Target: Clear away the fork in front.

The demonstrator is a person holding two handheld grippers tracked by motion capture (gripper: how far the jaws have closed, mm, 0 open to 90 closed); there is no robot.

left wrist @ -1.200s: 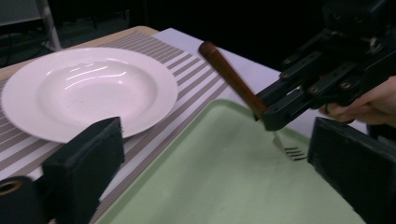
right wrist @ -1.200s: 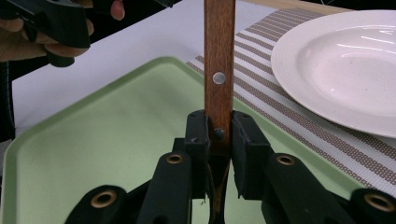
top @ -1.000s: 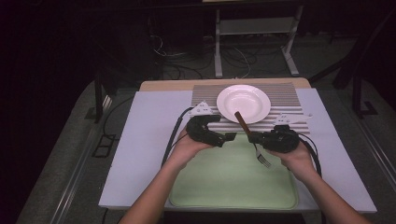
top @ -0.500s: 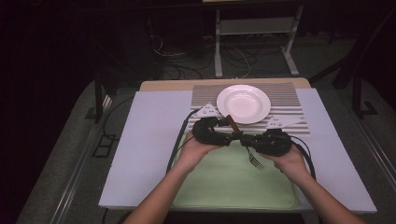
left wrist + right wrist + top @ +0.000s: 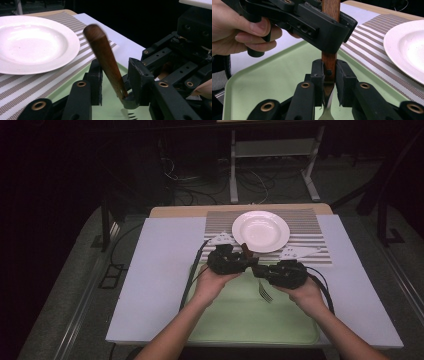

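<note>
On the left lay the bare pale lilac-grey table cover (image 5: 160, 270), with the black cables trailing down it from the grippers; near the middle, the person's left hand (image 5: 212, 284) held the left gripper (image 5: 248, 261) over the far edge of the pale green plastic tray (image 5: 250, 320). In the left gripper view its jaws stood a little apart with the brown wooden handle of the fork (image 5: 105, 58) slanting up between them; the handle seemed to lean toward the right-hand jaw, but whether either jaw pressed it could not be told. Just right of it, and almost touching, the right gripper (image 5: 257, 270) faced the left one; in the right gripper view its jaws (image 5: 329, 75) were closed tight on the lower end of the wooden handle, where the metal neck began. The fork (image 5: 265, 291) hung above the tray, its steel tines pointing down and toward the near side, its handle end poking up beyond the left gripper. Farther off, on the brown-and-white striped placemat (image 5: 310, 227), sat the round white ceramic plate (image 5: 260, 231), apart from both grippers; the right hand (image 5: 305, 292) gripped its tool on the right.
</note>
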